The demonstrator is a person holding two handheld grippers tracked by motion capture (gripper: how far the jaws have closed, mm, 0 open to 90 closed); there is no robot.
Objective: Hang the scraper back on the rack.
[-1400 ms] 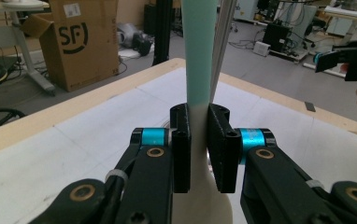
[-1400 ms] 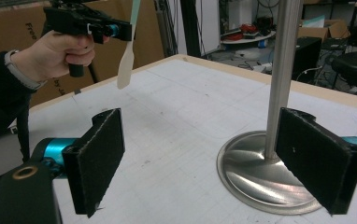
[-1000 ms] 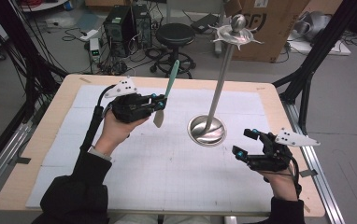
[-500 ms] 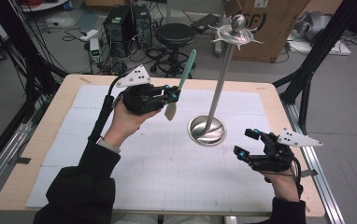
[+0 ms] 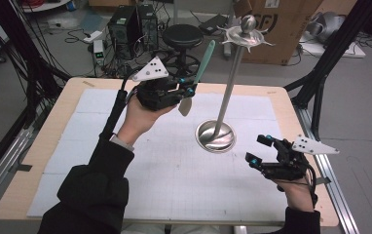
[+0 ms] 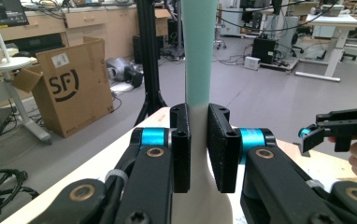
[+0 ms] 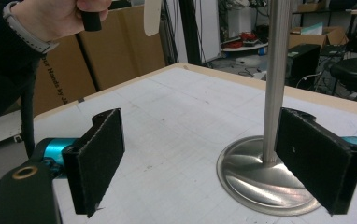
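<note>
The left gripper (image 5: 188, 92) is clamped on a spatula (image 5: 197, 78); in the left gripper view both black pads (image 6: 181, 154) press the neck where the teal handle meets the cream blade. The spatula is held in the air above the far half of the table, handle tilted up and away, blade hanging down just left of the stand's pole. The right gripper (image 5: 258, 150) has its jaws spread wide with nothing between them. It sits low near the right edge of the table, beside the stand's base but not touching it. In the right gripper view the pads (image 7: 100, 158) frame bare mat, with the pole in front of the right-hand pad.

The metal stand (image 5: 223, 112) has a round polished base set right of centre, a slim upright pole, and a ball above short radiating arms at the top. Open mat lies to the near and left sides of the base.

The table (image 5: 38, 161) is a light wooden top covered by a white gridded mat (image 5: 174, 180); wooden margin shows on all sides. A black frame post (image 5: 320, 73) rises off the right far corner.

Beyond the table stand a black stool (image 5: 181, 36), computer towers (image 5: 133, 24) and floor cables. A cardboard box (image 6: 74, 88) bears the letters "SF".
</note>
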